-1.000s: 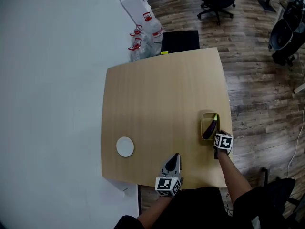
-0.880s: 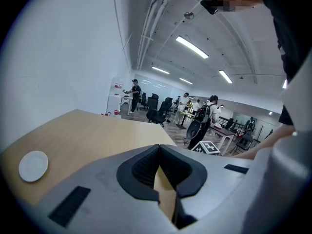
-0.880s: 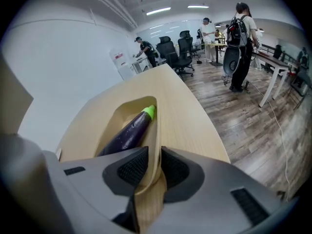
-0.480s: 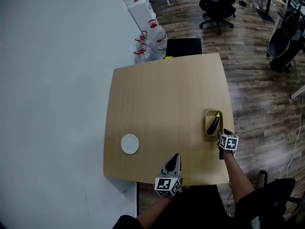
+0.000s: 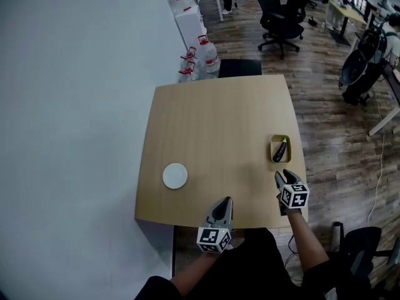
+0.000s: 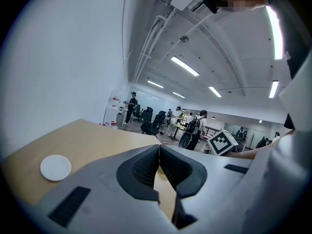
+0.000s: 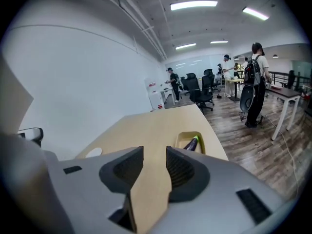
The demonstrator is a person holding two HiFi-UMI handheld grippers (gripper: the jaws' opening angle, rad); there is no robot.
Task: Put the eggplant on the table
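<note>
Before you is a light wooden table (image 5: 212, 124) beside a plain white wall (image 5: 75, 105). Dark wood-plank floor (image 5: 337, 149) spreads to your right. Beyond the table's far edge stand water jugs (image 5: 201, 54) and a black office chair (image 5: 282, 14). Long strip lights (image 7: 193, 5) glow on the pale ceiling overhead.

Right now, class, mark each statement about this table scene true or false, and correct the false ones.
1. The eggplant lies in a yellow tray. True.
2. The white disc touches the yellow tray. False: it lies well apart, toward the other side of the table.
3. The left gripper is shut with nothing in it. True.
4. The right gripper holds the eggplant. False: its jaws stand apart, just closing, with nothing between them.
</note>
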